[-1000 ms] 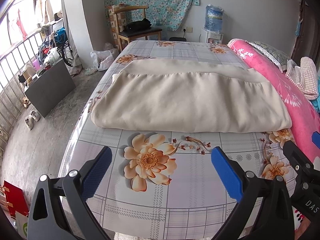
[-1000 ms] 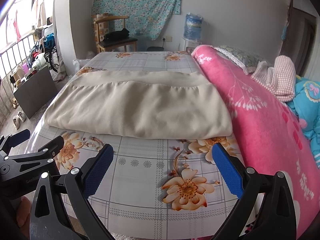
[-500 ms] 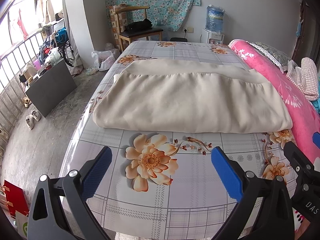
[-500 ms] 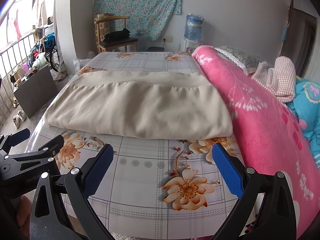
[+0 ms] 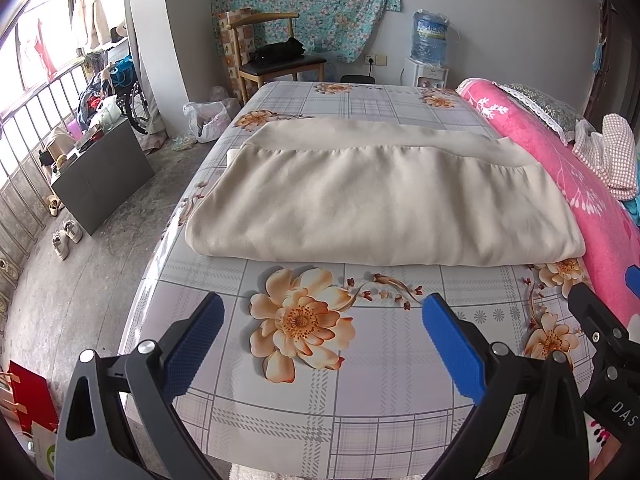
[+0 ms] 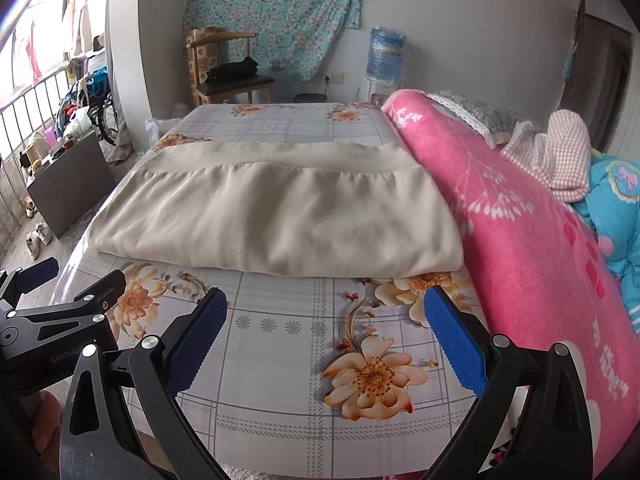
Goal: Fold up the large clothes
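hovering the left gripper (image 5: pixel 320 344) wide open and empty over the bedsheet (image 5: pixel 360 400), short of the beige garment (image 5: pixel 380 208) lying folded across mid-bed. holding the right gripper (image 6: pixel 326 334) equally spread, gripping nothing, near the pink blanket (image 6: pixel 520 240). aiming, by judgement, at pinching both near corners together, evenly.

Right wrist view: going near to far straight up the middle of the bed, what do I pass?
Right gripper with jaws open → orange flower print → folded beige garment → bare floral bedsheet → teal floral cloth on the wall.
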### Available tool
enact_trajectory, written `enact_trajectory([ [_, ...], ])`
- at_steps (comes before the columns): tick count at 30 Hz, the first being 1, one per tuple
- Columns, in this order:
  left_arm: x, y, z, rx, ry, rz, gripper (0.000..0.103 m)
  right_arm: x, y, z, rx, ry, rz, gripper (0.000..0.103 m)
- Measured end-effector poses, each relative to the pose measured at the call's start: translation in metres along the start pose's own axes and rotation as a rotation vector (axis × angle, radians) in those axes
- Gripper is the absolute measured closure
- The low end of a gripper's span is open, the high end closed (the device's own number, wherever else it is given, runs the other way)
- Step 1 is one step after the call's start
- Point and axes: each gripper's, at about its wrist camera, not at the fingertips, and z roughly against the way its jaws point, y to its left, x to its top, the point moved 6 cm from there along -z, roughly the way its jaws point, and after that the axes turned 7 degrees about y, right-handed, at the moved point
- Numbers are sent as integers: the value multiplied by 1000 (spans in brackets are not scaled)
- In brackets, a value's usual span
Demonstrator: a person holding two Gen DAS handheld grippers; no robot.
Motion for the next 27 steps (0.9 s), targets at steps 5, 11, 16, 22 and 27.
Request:
enact_trajectory([
  [5, 0, 1, 0, 1, -1, -1, 5, 0, -1, 0, 1, 0, -1, 8],
  [11, 0, 1, 0, 0, -1, 0, 5, 0, -1, 1, 0, 0, -1, 8],
  [16, 0, 0, 0, 1, -1, 0, 5, 0, -1, 1, 1, -1, -1, 8],
  [22, 0, 1, 1, 2, -1, 2, 5, -1, -2, 1, 1, 0, -1, 8],
  [27, 1, 2, 1, 3, -2, 2, 5, -2, -1, 1, 1, -1, 0, 8],
])
